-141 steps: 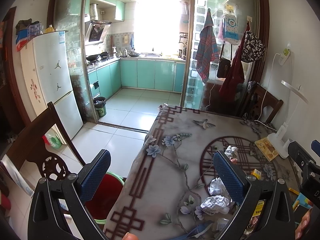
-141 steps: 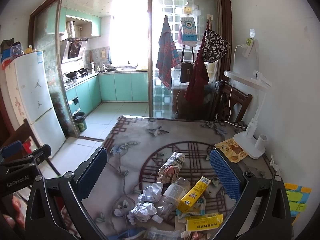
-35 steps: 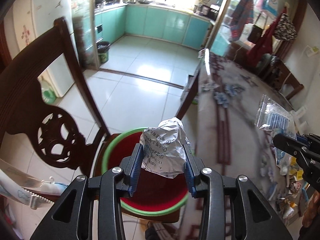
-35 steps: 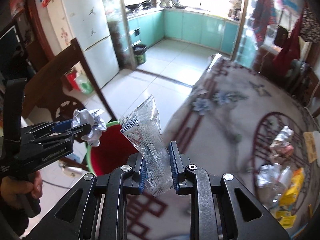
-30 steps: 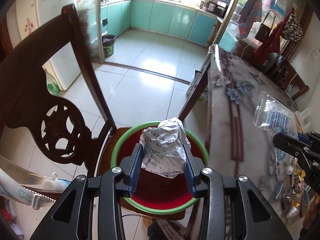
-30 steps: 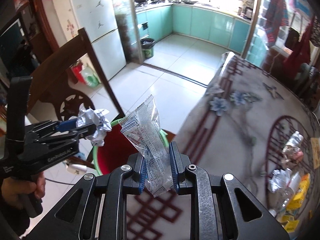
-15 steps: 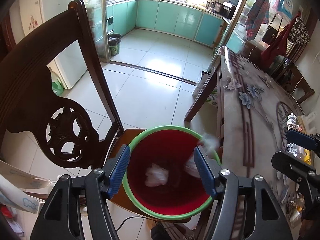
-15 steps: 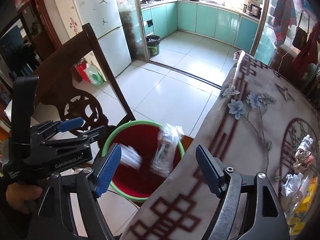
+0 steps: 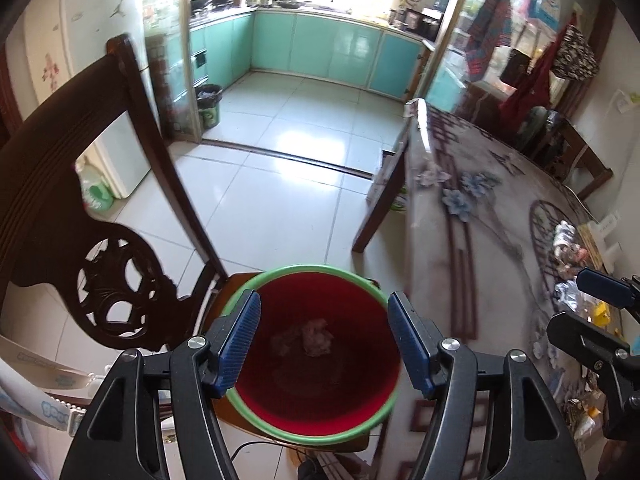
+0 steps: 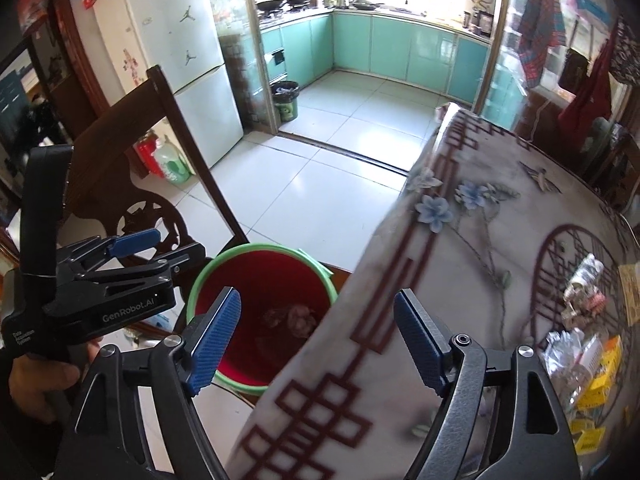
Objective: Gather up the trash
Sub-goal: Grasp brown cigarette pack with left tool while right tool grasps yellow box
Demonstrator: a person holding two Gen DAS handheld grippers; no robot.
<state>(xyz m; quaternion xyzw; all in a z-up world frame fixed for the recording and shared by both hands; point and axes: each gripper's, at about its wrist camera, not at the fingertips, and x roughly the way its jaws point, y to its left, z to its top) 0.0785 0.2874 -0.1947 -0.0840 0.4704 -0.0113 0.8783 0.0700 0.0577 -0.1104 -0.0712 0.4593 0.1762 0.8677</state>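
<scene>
A red bin with a green rim (image 9: pixel 280 272) stands on a chair seat beside the table; it also shows in the right wrist view (image 10: pixel 256 250). Crumpled trash (image 9: pixel 316 336) lies at its bottom, also seen in the right wrist view (image 10: pixel 298 318). My left gripper (image 9: pixel 324 340) is open and empty right above the bin. My right gripper (image 10: pixel 316 340) is open and empty over the table's edge next to the bin. More trash (image 10: pixel 580 344) lies in a pile on the flowered tablecloth (image 10: pixel 460 280) at the right.
A dark carved wooden chair back (image 9: pixel 80 200) rises left of the bin. A white fridge (image 10: pixel 176 60) and a small dark bin (image 10: pixel 285 100) stand by the kitchen doorway. White tiled floor (image 9: pixel 280 152) lies beyond. A table leg (image 9: pixel 380 208) stands near the bin.
Both grippers held trash over the bin a second ago, opened, and the crumpled paper and plastic bag fell in. Now both are open and the trash rests at the bin's bottom.
</scene>
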